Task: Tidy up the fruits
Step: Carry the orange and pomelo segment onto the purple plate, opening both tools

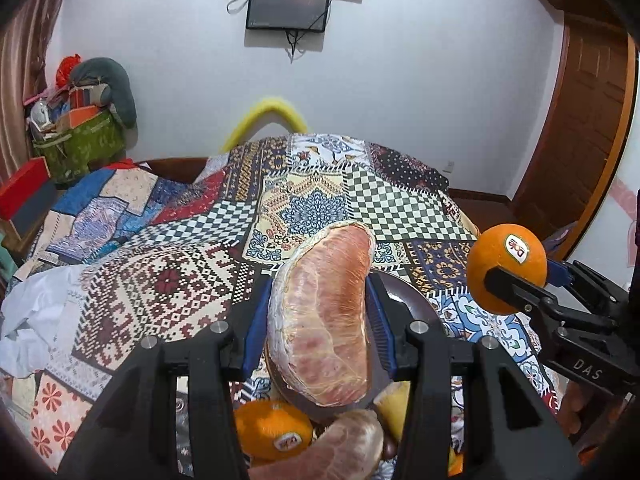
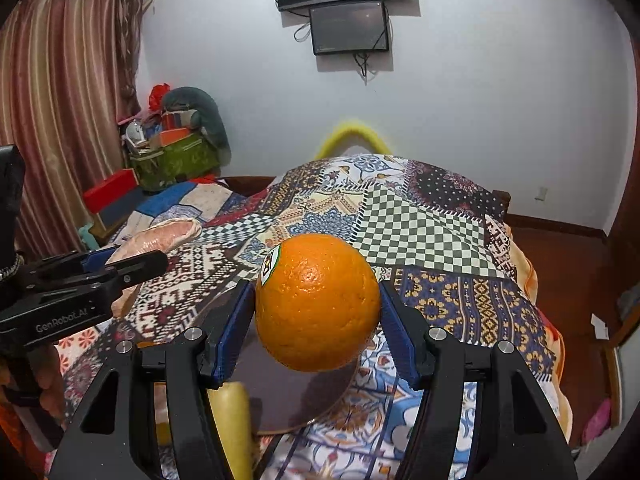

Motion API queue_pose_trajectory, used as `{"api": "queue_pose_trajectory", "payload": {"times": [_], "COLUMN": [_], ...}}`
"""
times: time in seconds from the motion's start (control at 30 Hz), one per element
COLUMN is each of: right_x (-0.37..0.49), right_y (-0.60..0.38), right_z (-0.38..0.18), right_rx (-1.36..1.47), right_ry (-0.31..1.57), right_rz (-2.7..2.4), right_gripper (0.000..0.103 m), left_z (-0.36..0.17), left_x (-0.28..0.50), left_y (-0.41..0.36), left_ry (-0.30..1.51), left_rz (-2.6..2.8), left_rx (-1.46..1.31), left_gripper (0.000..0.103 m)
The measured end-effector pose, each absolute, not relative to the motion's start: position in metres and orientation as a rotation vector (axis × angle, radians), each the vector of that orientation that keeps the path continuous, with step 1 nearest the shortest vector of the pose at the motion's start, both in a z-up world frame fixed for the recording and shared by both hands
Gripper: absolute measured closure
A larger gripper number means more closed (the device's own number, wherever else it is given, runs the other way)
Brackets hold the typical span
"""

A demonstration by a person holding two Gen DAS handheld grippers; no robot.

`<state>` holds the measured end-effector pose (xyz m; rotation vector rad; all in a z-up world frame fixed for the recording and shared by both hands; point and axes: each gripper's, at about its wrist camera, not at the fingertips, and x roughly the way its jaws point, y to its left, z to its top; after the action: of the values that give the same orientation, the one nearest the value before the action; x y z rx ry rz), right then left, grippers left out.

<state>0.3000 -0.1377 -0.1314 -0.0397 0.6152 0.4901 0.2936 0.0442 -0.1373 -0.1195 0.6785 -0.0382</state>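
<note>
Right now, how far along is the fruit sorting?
Nothing looks placed yet: the dark plate shows bare. In hand: the left claw grips a peeled pomelo segment, and the right claw grips a stickered orange. Left: a second orange and another pomelo segment lie below.

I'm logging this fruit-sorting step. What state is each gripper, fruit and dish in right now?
left gripper: shut on the pomelo wedge.
pomelo wedge: wrapped in film, held up.
right gripper: shut on the held orange.
held orange: whole, stickered, off the bed.
second orange: lying below the left gripper.
dark plate: on the quilt, bare where it shows.
</note>
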Motion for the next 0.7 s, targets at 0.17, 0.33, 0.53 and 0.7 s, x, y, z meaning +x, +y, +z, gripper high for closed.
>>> {"api": "queue_pose_trajectory", "payload": {"times": [0.17, 0.33, 0.53, 0.7], "right_x": [0.318, 0.334, 0.349, 0.358], "right_y": [-0.132, -0.124, -0.118, -0.115], "right_z": [-0.143, -0.163, -0.186, -0.201], "right_rx": [-0.048, -0.064, -0.08, -0.076], "right_ry": [0.647, 0.705, 0.785, 0.84], "right_rz": [0.494, 0.504, 0.524, 0.538], "right_gripper": [0.044, 0.044, 0.044, 0.044], "left_z": [-0.151, -0.167, -0.186, -0.198], "left_x": [0.318, 0.339, 0.359, 0.369], "left_y": [0.045, 0.046, 0.043, 0.041], "left_ry": [0.72, 0.781, 0.849, 0.92], "left_rz": [-0.036, -0.038, -0.03, -0.063], "left_rx": [-0.102, -0.111, -0.077, -0.089], "left_gripper": [0.057, 0.057, 0.057, 0.057]}}
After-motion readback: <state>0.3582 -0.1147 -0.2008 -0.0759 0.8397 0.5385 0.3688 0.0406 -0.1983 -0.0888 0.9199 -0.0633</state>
